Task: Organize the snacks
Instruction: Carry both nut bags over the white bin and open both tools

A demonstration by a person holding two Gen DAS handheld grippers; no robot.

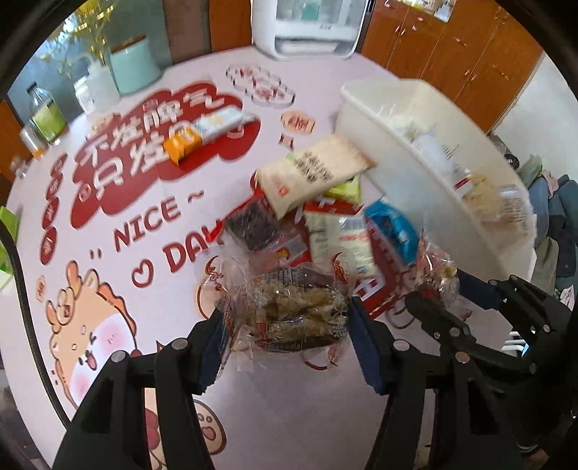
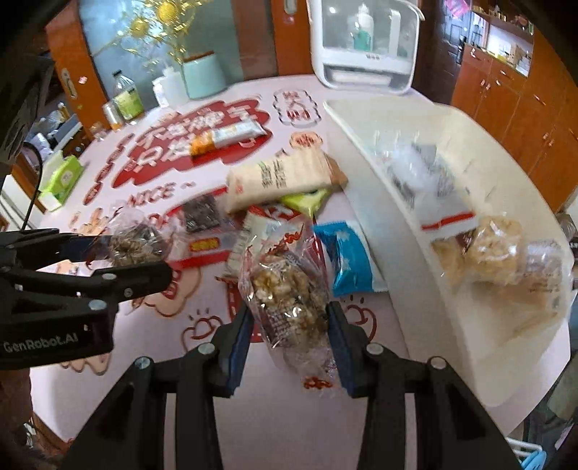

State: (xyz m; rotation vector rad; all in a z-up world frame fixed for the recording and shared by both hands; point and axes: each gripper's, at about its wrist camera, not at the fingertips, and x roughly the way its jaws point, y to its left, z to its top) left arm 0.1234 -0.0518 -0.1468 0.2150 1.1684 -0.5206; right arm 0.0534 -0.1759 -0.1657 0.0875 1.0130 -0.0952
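At far edge of your table sits white countertop appliance with clear window, bottle visible inside. Left of it you have mint canister with wooden lid, yellow-flowered branches rising behind. White squeeze bottle just beside canister. Clear glass bottle with green label further left, small jar near it. Green tissue pack at left table edge. Pink tablecloth printed with red lettering and cartoon animal. Wooden cabinets behind on your right.
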